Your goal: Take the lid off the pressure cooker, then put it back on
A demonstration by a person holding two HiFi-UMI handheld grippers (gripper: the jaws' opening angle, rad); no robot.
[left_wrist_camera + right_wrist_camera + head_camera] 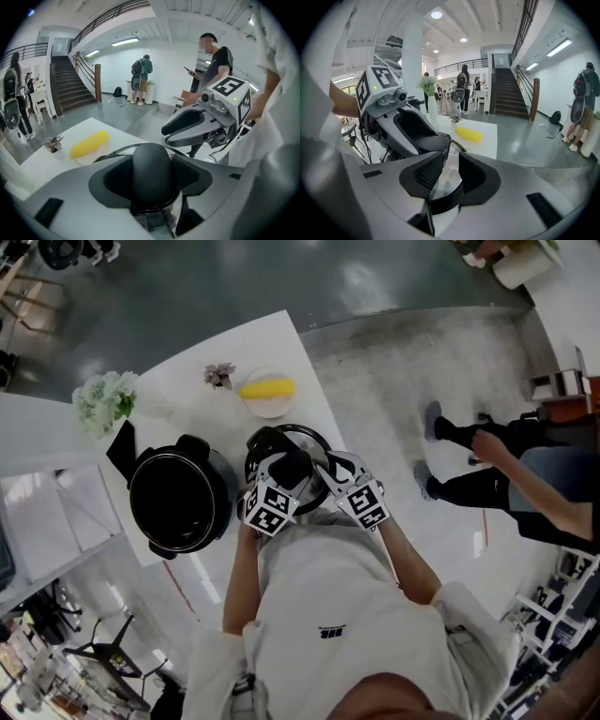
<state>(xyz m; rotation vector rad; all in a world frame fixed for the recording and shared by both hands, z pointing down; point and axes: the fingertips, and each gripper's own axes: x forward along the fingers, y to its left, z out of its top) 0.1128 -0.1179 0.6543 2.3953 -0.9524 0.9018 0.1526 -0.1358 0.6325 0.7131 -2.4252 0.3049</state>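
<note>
While the left hand-held gripper (pixel 152 183) clamps wide on the black knob (pixel 151 161) of the pressure cooker's glass lid (pixel 309 439), pads pressed to either side, the right hand-held gripper (pixel 449 176) sits at the lid's rim. Its jaws stand a narrow way apart, with glass showing through the gap and no pad seen to bite. The lid is off the cooker, held just beside the open pot (pixel 178 502) near the front corner of the white desk (pixel 281 343) (whether it rests on the desk cannot be told). It looks stiff and fairly heavy, with breakable glass and a smooth rim likely to slip. The knob is the natural hold, though its rounded sides may let the lid swing, so a steadying touch at the rim seems wise. Beyond stand a plate (pixel 269 410) bearing a yellow thing (pixel 267 388) and white flowers (pixel 105 401). A seated person (pixel 525 474) waits off the desk's far side.
</note>
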